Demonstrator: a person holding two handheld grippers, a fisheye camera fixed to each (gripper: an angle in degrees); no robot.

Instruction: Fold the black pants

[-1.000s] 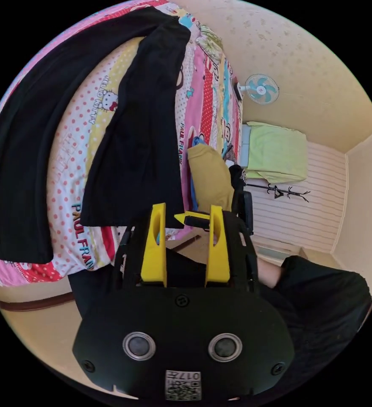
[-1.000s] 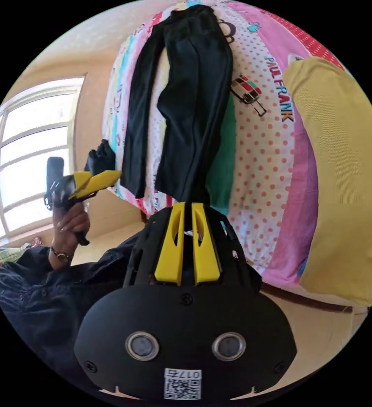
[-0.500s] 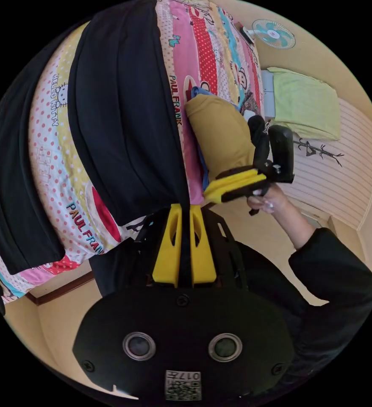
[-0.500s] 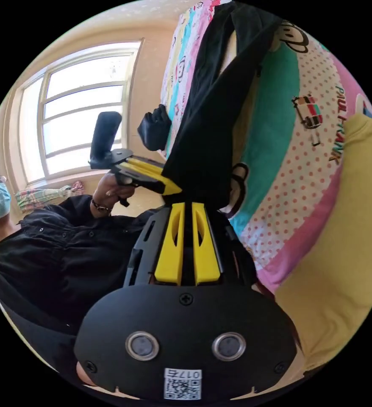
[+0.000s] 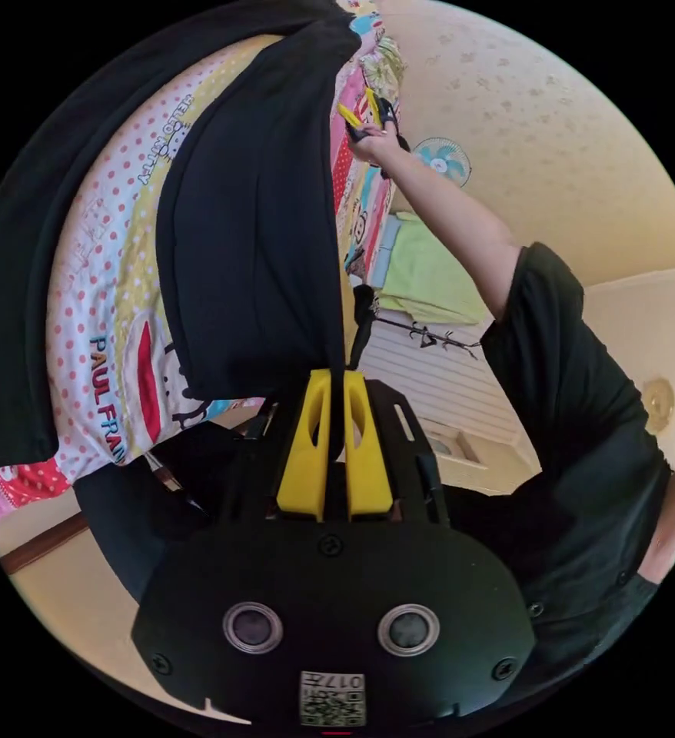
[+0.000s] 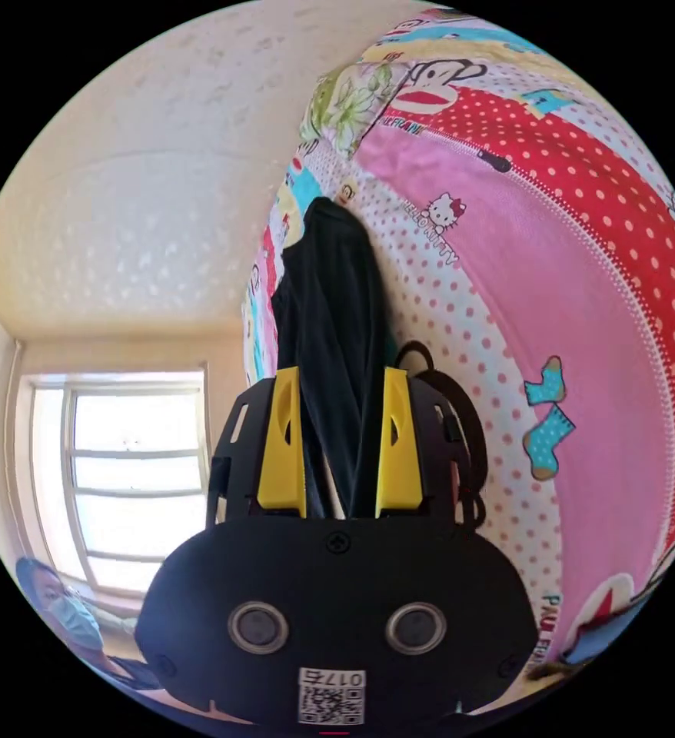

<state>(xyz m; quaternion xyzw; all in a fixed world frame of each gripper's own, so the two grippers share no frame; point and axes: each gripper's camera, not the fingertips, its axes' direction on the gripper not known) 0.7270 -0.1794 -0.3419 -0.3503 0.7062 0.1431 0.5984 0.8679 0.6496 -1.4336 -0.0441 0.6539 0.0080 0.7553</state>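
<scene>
Clearly the left tongs are pressed together on a hem corner of the black pants, with the dark cloth pinched between their yellow tips. From that pinch the near pant leg runs straight ahead of the left tongs across the patterned bedspread, and a second black leg lies off to their left, a strip of dotted sheet between the two. The bed edge and a wooden rail sit just below and left of the tongs. Ahead and slightly right of them, the person's arm reaches out to the far end of the pants, where the right tongs show as small yellow tips.

In the right gripper view, the right tongs stand spread apart, and the bunched black pants pass between them without both sides pressing. A window lies to their left.
</scene>
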